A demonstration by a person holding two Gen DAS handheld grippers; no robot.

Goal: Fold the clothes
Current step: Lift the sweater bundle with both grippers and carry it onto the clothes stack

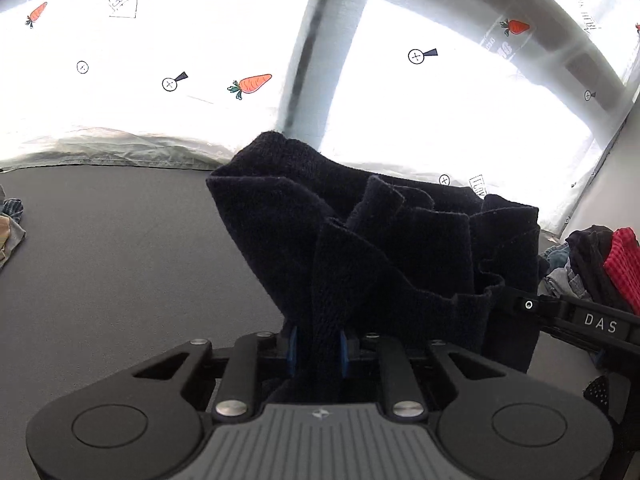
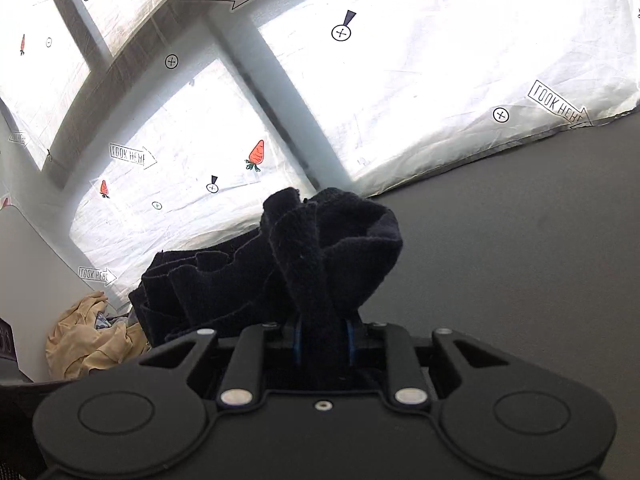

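Observation:
A dark navy knitted garment hangs bunched in front of me, lifted off the grey table. My left gripper is shut on one bunched edge of it, the cloth pinched between the blue pads. In the right wrist view the same garment rises in a crumpled fold from my right gripper, which is shut on another edge. The right gripper's black finger marked "DAS" shows at the right of the left wrist view, against the cloth.
A heap of clothes with a red checked piece lies at the right, a beige garment pile at the left in the right wrist view, and more cloth at the far left. White printed sheeting covers the windows behind the table.

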